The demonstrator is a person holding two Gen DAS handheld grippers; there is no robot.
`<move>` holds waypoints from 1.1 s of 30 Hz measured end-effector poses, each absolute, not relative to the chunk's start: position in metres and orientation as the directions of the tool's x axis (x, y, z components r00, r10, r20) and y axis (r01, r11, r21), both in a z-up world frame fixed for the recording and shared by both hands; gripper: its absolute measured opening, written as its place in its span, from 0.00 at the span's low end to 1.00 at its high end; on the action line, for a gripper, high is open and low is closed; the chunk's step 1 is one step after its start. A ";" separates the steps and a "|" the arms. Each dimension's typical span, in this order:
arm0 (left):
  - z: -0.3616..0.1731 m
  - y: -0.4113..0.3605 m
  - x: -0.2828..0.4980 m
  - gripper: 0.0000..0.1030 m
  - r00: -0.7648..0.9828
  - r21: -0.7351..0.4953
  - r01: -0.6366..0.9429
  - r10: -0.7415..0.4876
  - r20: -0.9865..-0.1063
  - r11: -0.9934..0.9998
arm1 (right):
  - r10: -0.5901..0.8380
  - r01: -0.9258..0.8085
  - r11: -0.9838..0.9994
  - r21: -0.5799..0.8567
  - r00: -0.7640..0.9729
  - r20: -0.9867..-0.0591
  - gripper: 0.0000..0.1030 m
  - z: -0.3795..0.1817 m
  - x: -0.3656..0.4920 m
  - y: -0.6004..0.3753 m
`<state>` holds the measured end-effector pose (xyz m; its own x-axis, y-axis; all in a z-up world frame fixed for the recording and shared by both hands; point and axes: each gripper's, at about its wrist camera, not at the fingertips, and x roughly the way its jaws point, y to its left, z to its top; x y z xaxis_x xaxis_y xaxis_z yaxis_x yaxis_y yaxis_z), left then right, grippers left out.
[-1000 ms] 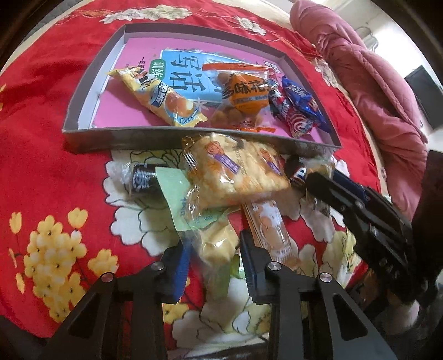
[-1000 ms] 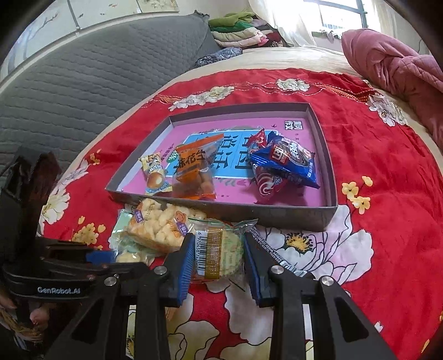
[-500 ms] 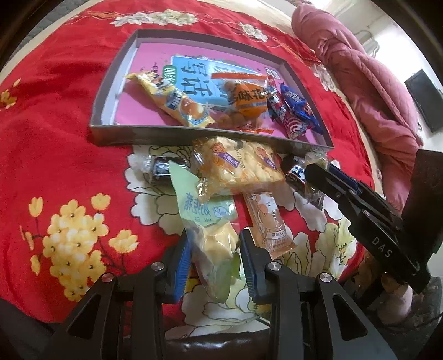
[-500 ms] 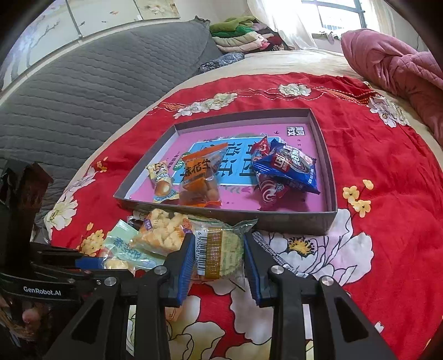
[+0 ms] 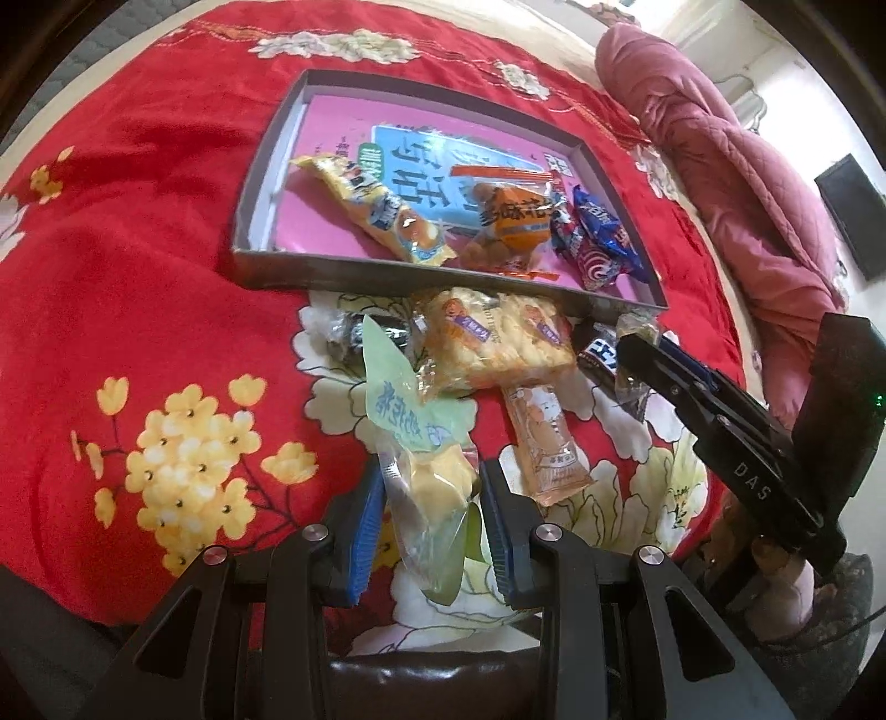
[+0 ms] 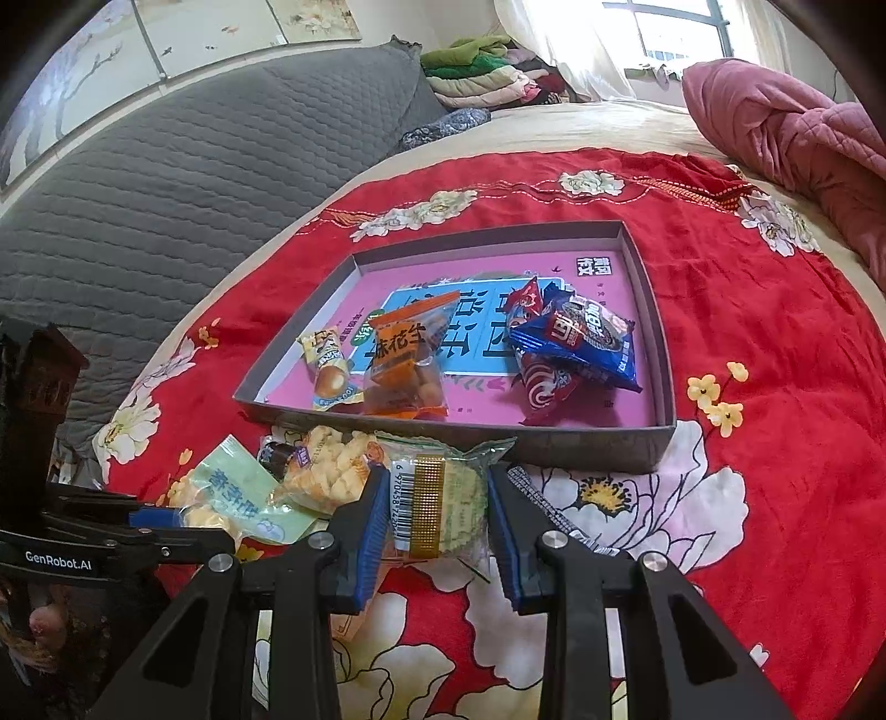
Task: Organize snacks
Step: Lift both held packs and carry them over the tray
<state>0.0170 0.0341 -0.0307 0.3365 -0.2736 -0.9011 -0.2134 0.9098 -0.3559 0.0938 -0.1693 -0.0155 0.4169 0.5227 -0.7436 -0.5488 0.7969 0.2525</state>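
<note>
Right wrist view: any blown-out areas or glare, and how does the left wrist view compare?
Right wrist view: window is blown out white; box and snacks evenly lit. Left wrist view: overexposed top right corner, clear wrapper glints, fisheye bends the box edges.

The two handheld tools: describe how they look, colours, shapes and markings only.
Both are matte black with angular, cut-out finger arms, round silver bolts and ribbed blue pads. The left tool bears white "GenRobot.AI" lettering on its side in the right wrist view. The right tool shows "DAS" lettering and a small green light on its boxy black body in the left wrist view.
</note>
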 end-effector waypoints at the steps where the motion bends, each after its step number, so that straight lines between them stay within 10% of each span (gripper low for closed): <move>1: -0.030 0.036 0.016 0.34 0.336 -0.357 -0.219 -0.273 -0.901 0.908 | 0.524 -0.549 0.796 0.253 0.417 -0.743 0.34 -0.015 0.094 -0.169; 33: 0.016 0.059 0.007 0.34 0.462 -0.363 -0.237 -0.225 -0.858 0.901 | 0.563 -0.556 0.785 0.273 0.458 -0.688 0.34 0.000 0.093 -0.174</move>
<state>0.0067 0.0595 0.0163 0.4616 -0.2247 -0.8582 -0.2366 0.9012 -0.3632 0.0928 -0.1739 0.0002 0.4578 0.5630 -0.6881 -0.5557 0.7854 0.2729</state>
